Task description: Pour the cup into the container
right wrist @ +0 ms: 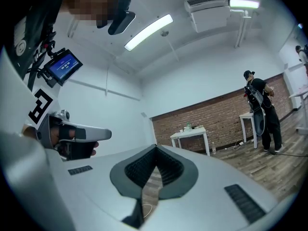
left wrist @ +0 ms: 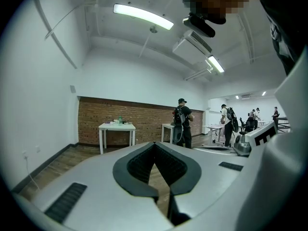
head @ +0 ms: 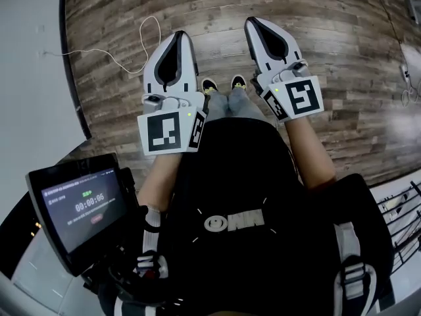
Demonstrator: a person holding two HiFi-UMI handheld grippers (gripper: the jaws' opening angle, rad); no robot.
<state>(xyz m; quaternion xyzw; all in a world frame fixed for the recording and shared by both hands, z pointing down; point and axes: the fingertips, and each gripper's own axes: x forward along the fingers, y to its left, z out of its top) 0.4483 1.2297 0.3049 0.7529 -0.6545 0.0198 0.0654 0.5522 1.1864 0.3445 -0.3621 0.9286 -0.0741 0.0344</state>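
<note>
left claw (head: 177, 37) and right claw (head: 254, 24) are both fully closed with nothing between the pads. each gripper view looks along pads pressed tip to tip, and only bare wooden floor (head: 342, 38) shows through the gap behind the tips. both claws are held out level in front of the person, side by side and a little apart, with the person's shoes (head: 223, 84) showing between them. neither the cup nor the container shows in any view, so i cannot tell where they stand. the likeliest place is a white desk (left wrist: 117, 126) far off against the brick wall, carrying a few things too small to name. other people (left wrist: 183, 117) stand at desks further right. a thin white cable (head: 125, 59) lies on the floor ahead and to the left.

the pour looks not yet begun, and the step in hand is most likely getting to the work place. to do it well, i would step clear of the cable and find the cup and the container first. one claw should open wide before it nears the cup, not at the cup. a grip around the cup's wall, keeping the cup upright on the way, would probably guard against spilling. the other claw could steady the container if it seems light.
</note>
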